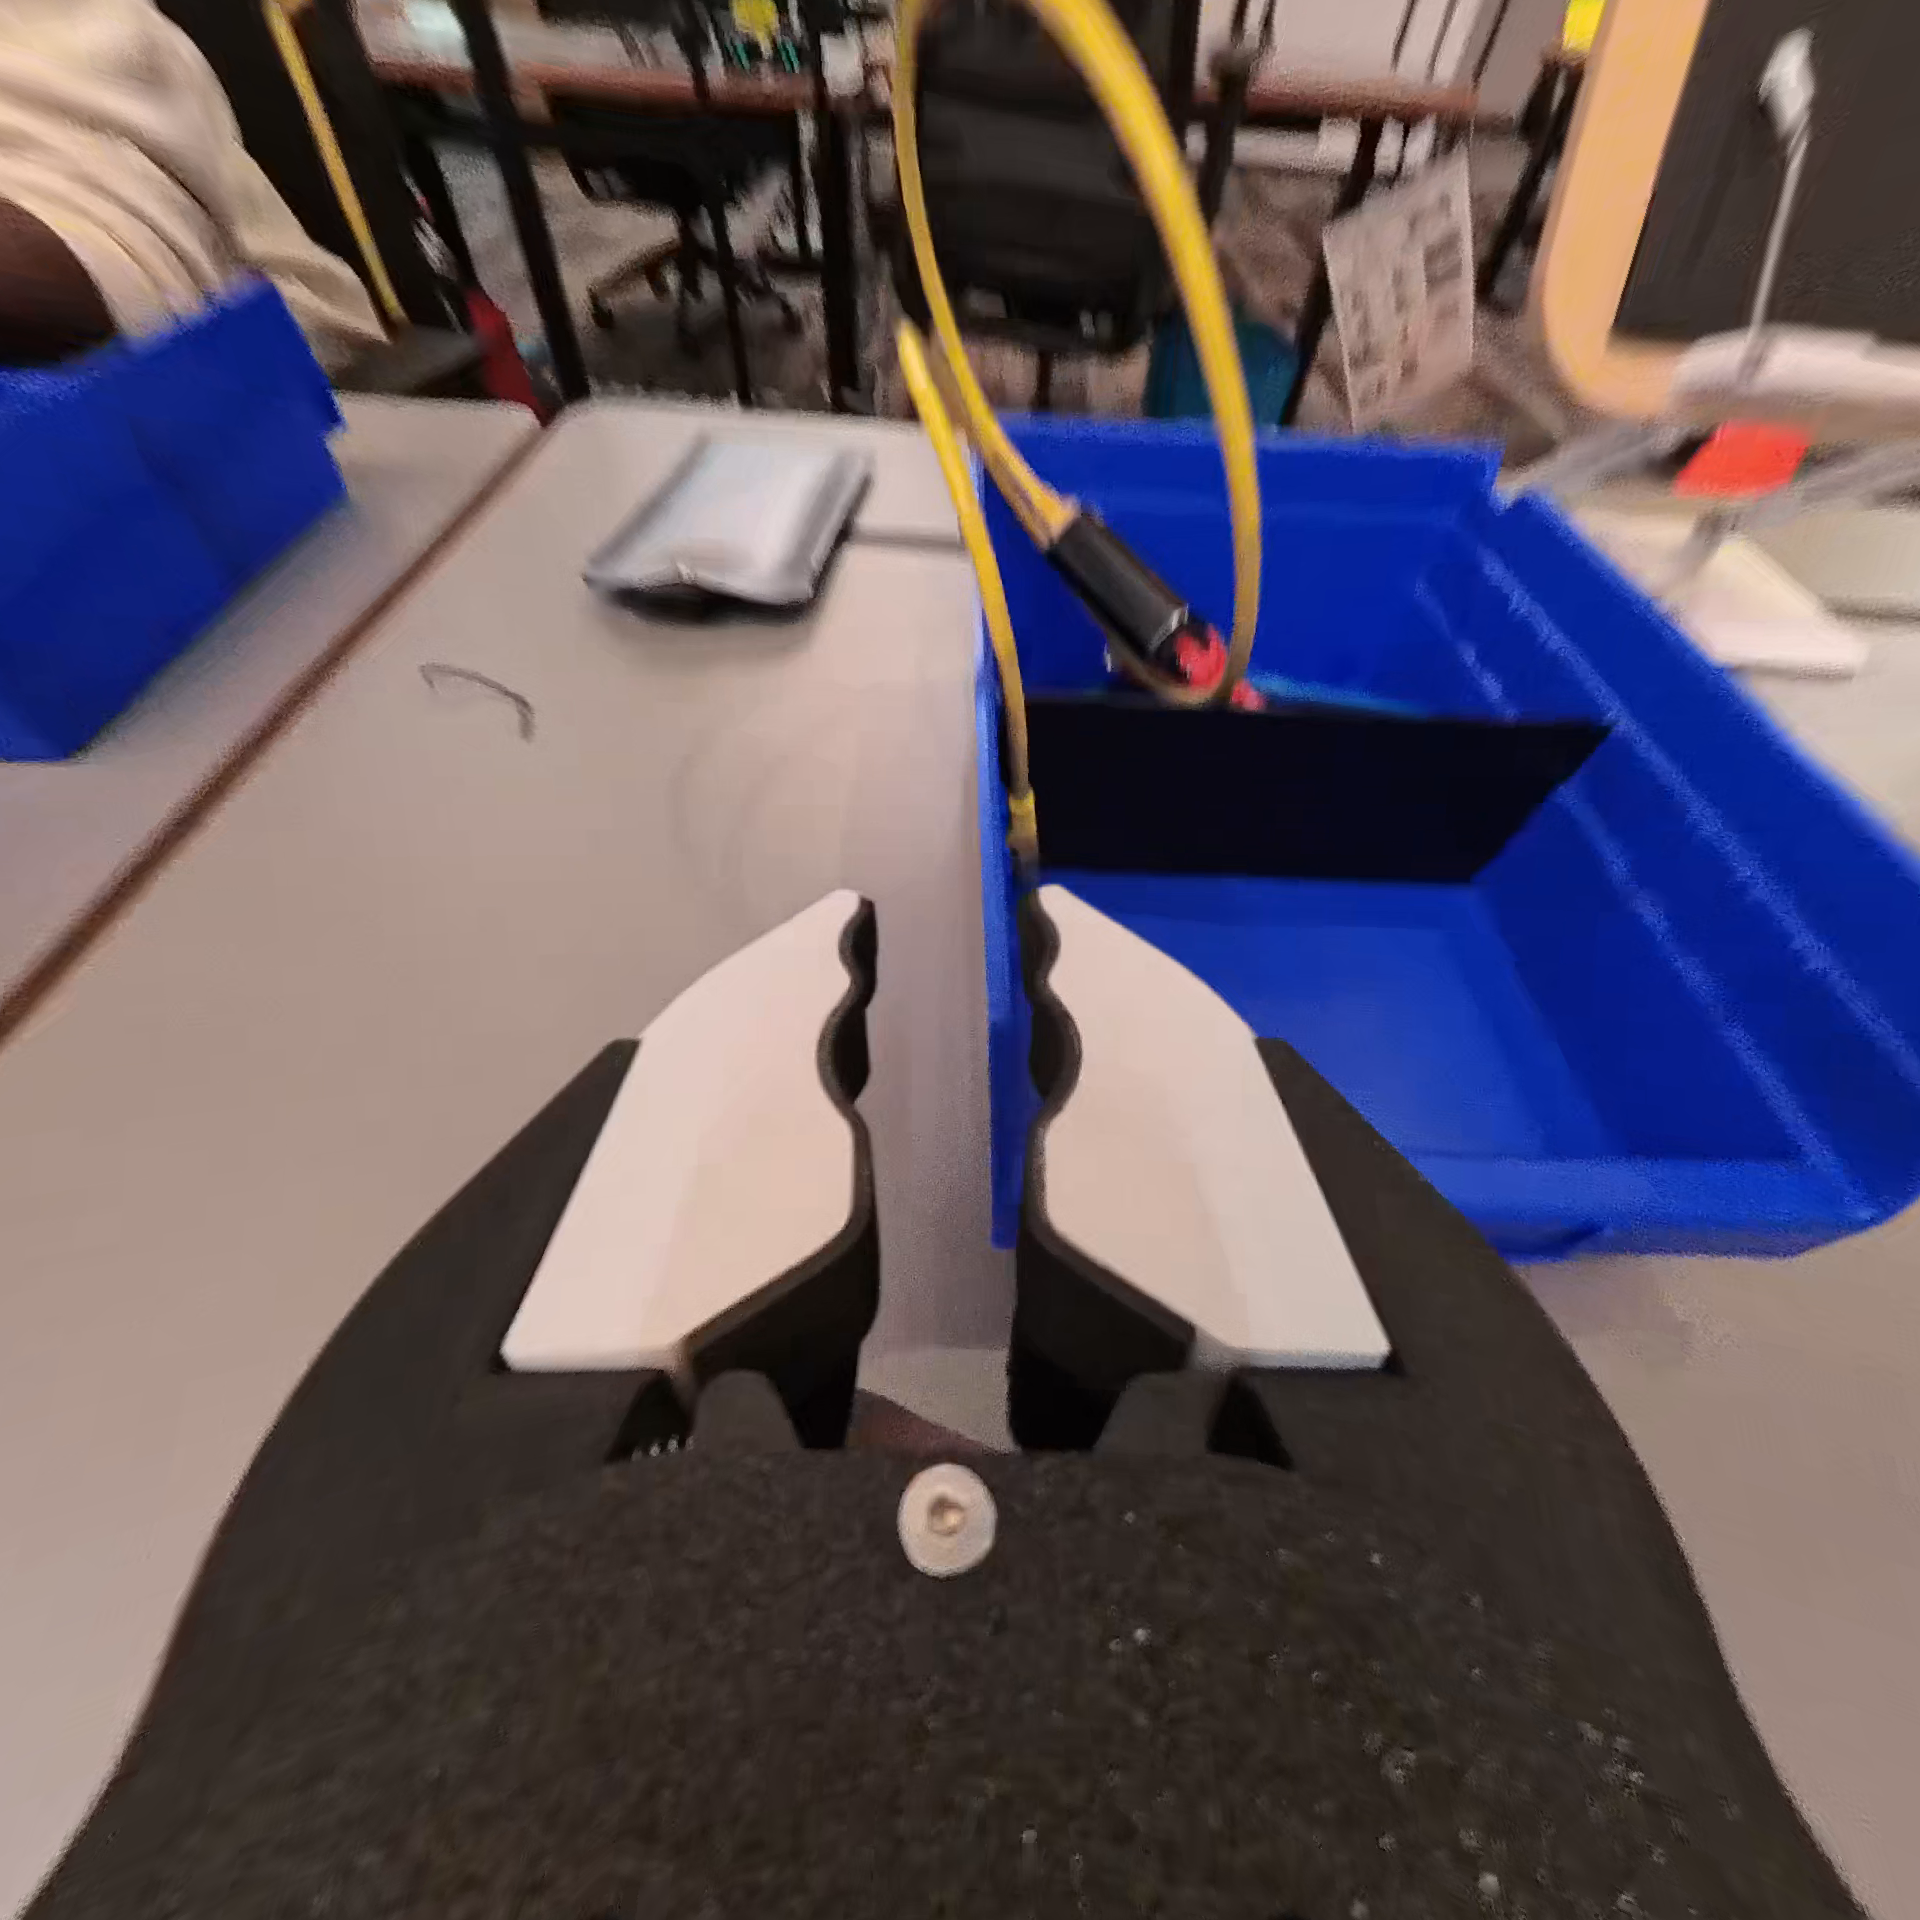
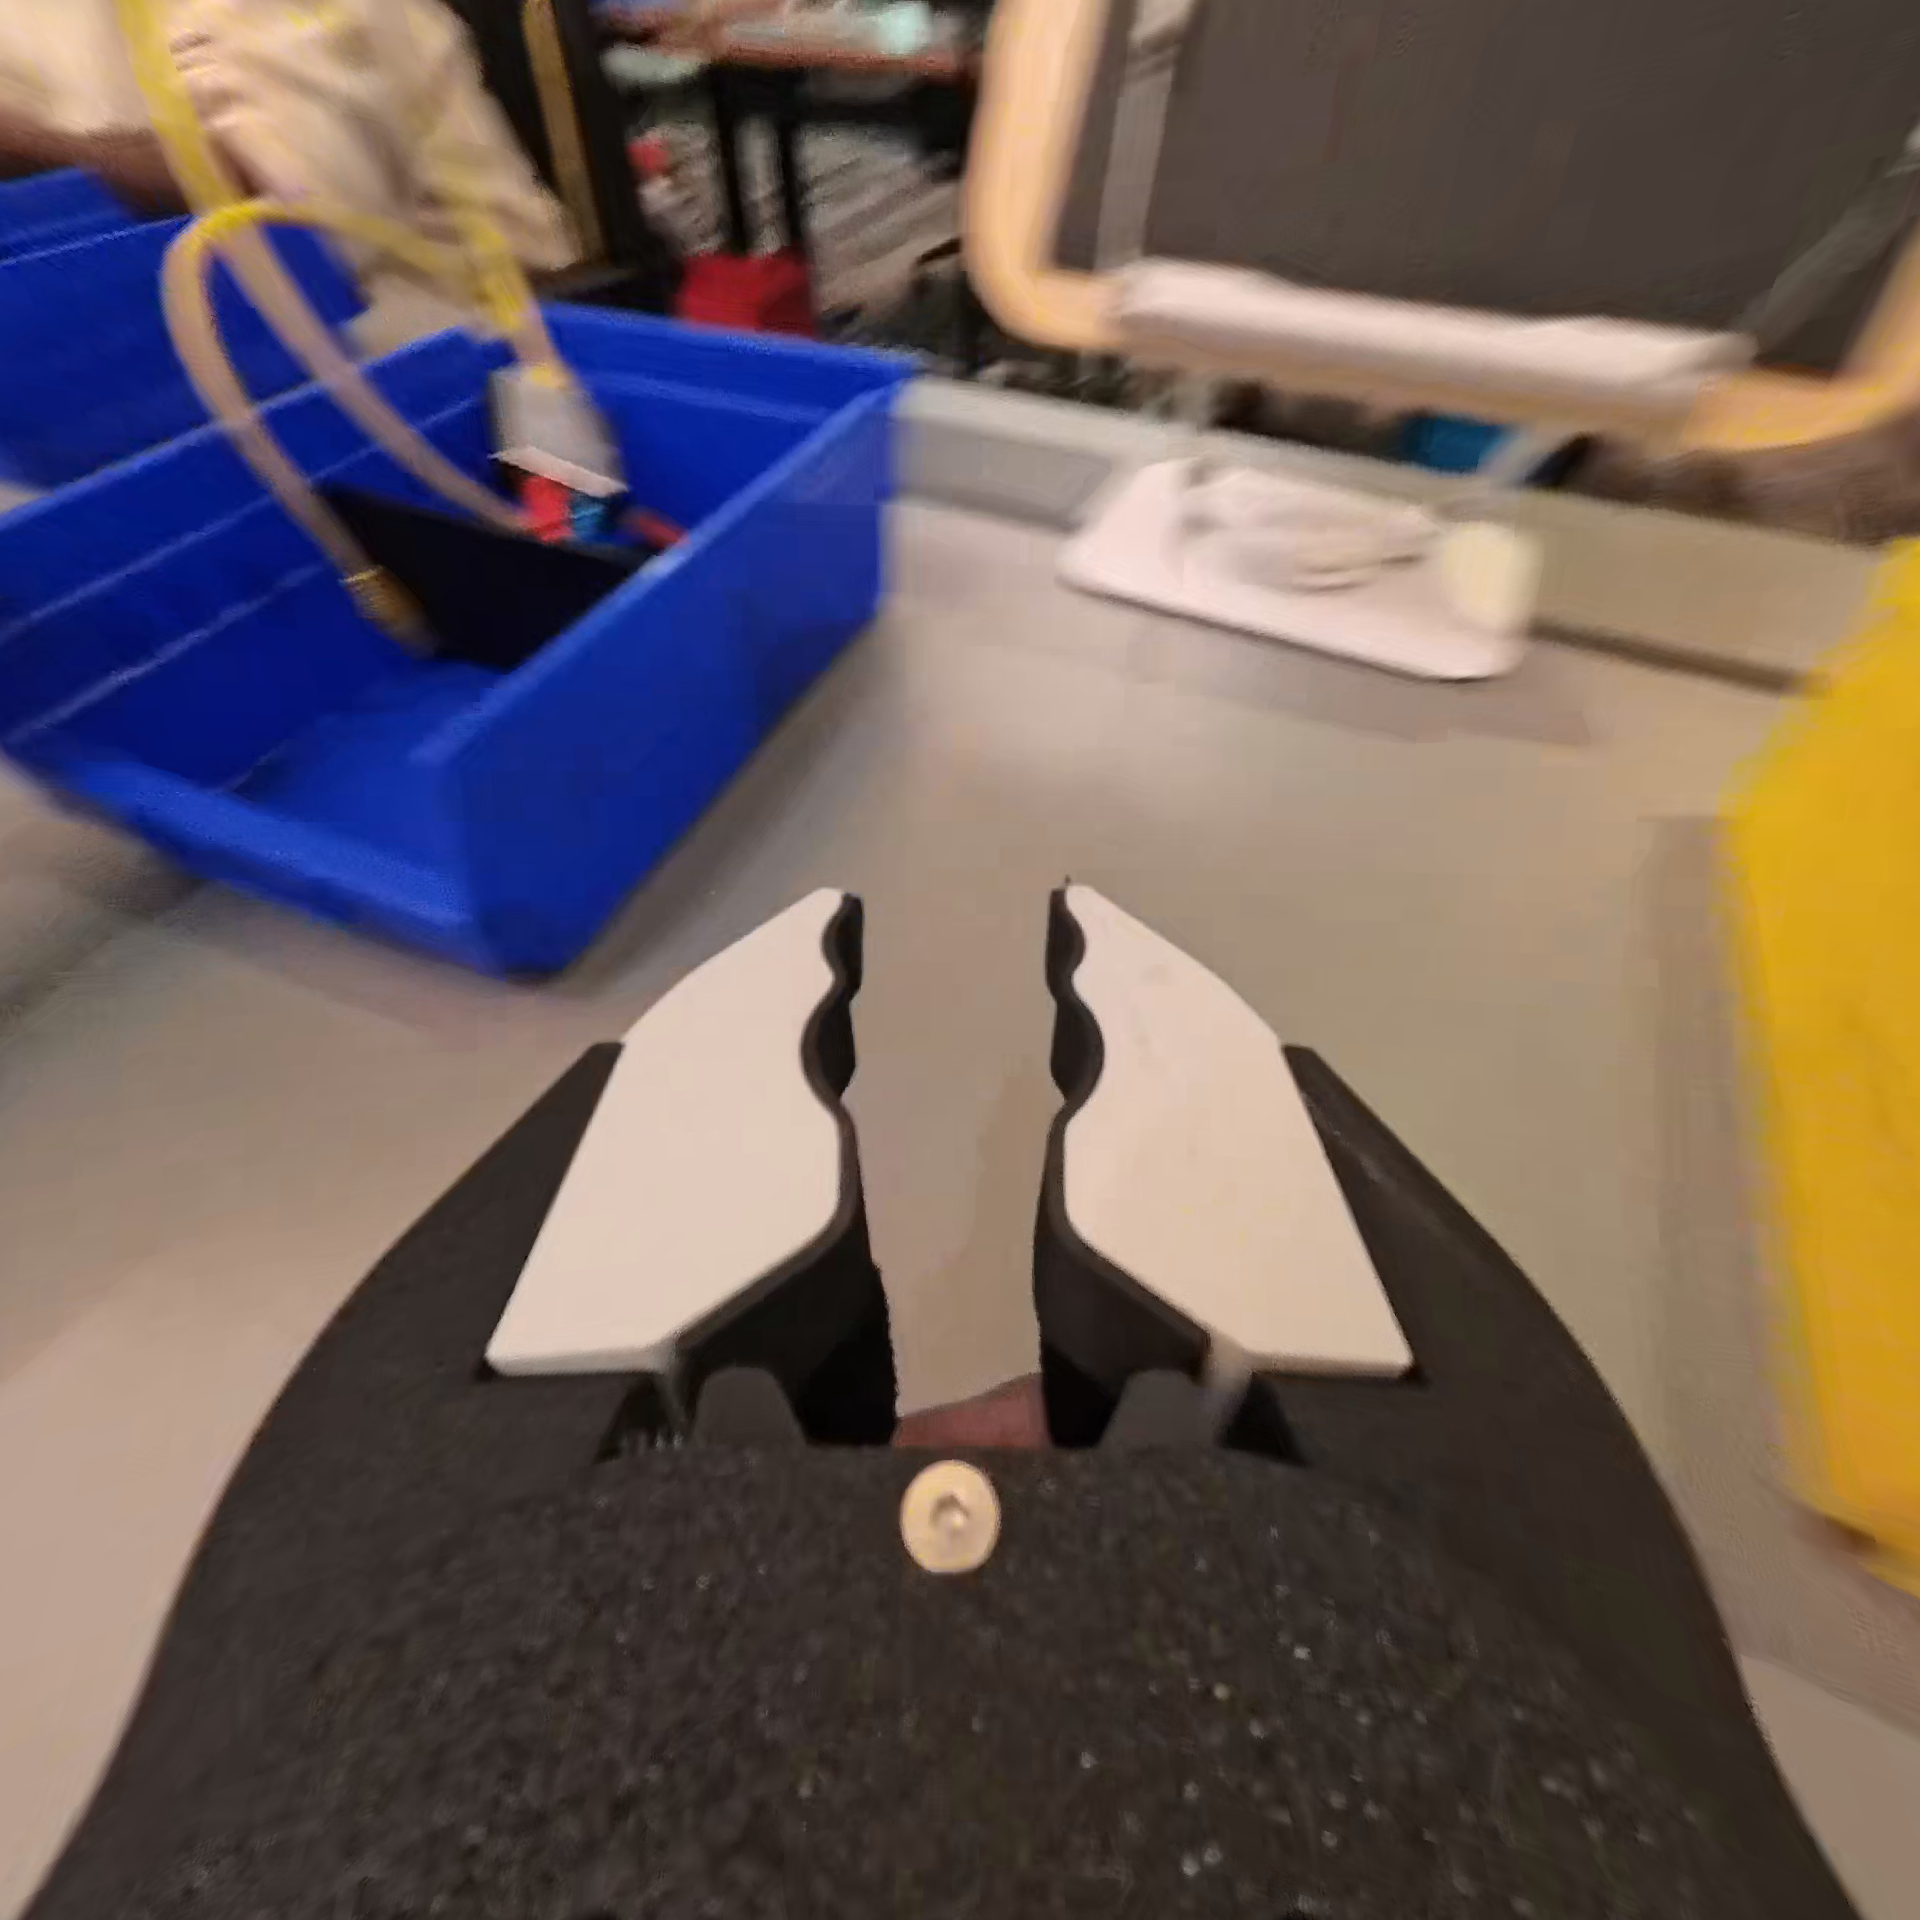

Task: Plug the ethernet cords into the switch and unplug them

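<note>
The left gripper (image 1: 951, 904) and right gripper (image 2: 956, 904) are both spread and empty. A yellow cord (image 1: 1226, 343) hangs looped over the blue bin (image 1: 1662, 810) — no switch can be seen, so plugging seems not yet started.

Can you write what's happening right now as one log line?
left gripper: open, empty | right gripper: open, empty | thin yellow cord: looped over blue plastic bin

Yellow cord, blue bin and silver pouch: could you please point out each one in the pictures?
yellow cord (image 1: 1242, 488): left wrist view, on its loop above the bin.
blue bin (image 1: 1351, 1039): left wrist view, on its bare floor.
silver pouch (image 1: 727, 525): left wrist view, on its middle.
</note>
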`<state>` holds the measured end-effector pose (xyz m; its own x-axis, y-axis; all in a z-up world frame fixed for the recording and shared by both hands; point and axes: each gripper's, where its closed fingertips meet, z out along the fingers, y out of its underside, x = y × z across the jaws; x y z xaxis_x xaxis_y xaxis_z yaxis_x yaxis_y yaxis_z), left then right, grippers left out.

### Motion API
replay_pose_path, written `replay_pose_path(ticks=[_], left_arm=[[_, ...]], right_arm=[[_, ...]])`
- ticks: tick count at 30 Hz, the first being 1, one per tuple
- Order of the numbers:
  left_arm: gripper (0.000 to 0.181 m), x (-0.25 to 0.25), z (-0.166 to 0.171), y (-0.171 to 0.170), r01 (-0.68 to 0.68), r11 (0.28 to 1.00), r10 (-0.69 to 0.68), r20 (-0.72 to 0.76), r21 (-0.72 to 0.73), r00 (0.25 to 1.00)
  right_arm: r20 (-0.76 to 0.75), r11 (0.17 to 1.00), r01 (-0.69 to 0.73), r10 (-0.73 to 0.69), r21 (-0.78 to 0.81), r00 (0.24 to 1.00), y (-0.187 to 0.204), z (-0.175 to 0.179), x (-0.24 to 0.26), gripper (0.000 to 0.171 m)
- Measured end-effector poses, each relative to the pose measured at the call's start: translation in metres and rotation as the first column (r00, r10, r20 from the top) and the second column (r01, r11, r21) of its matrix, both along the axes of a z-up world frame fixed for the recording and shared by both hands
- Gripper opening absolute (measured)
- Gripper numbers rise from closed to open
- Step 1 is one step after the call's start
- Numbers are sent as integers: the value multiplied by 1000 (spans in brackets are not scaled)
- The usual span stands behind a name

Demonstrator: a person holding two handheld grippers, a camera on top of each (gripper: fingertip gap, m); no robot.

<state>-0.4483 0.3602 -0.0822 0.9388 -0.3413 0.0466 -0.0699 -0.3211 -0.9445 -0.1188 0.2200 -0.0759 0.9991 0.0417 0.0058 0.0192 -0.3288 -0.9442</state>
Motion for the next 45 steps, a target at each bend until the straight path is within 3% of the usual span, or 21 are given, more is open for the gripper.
replay_pose_path(ticks=[4, 7, 9, 12, 13, 14, 16, 19, 20, 21, 23, 31, 35, 38, 42, 45], left_arm=[[26, 14, 54, -31, -80, 978, 81, 2, 194, 997], [34, 135, 61, -74, 200, 966, -213, 67, 161, 975], [43, 247, 50, -125, 494, 866, -501, 132, 80, 856], [58, 388, 34, -216, 847, 530, -816, 298, 42, 495], [63, 419, 27, -231, 885, 465, -847, 307, 34, 434], [68, 444, 17, -235, 894, 447, -861, 277, 10, 427], [77, 481, -4, -226, 867, 494, -838, 230, -68, 495], [79, 515, -22, -220, 844, 521, -823, 189, -126, 536], [77, 523, -24, -220, 841, 528, -823, 173, -120, 542], [74, 531, -24, -224, 845, 523, -826, 175, -115, 535], [69, 545, -22, -239, 866, 485, -838, 218, -121, 500], [74, 566, -20, -254, 870, 480, -834, 248, -113, 493], [72, 559, -21, -260, 899, 417, -856, 276, -133, 438], [77, 530, -21, -251, 900, 416, -863, 258, -129, 435], [72, 442, -13, -219, 858, 505, -843, 158, -98, 514], [65, 350, 6, -177, 736, 676, -735, 39, -17, 676]], right_arm=[[38, 944, 302, -309, 136, 950, -61, 37, 171, 33], [35, 833, 534, -544, 145, 839, -113, 36, 300, 35], [-36, 796, 598, -598, 89, 801, -135, 14, 357, 39], [-248, 891, 451, -450, -56, 858, -133, -31, 372, 41], [-315, 891, 451, -444, -57, 839, -133, -37, 378, 40], [-352, 889, 455, -441, -48, 826, -133, -41, 383, 40], [-338, 891, 447, -446, -82, 828, -127, -52, 386, 42], [-274, 924, 352, -380, -149, 883, -117, -68, 373, 39], [-260, 933, 325, -356, -154, 898, -117, -68, 368, 21], [-218, 917, 361, -392, -169, 894, -123, -70, 375, 5], [-185, 917, 358, -388, -173, 903, -129, -70, 380, 4], [-166, 893, 413, -441, -177, 882, -145, -70, 396, 3], [-194, 893, 419, -446, -166, 874, -140, -70, 399, 5], [-192, 854, 498, -519, -150, 833, -144, -68, 411, 24], [-155, 841, 541, -537, -20, 829, -155, -27, 413, 25], [-166, 850, 521, -504, 81, 848, -156, 3, 391, 27]])
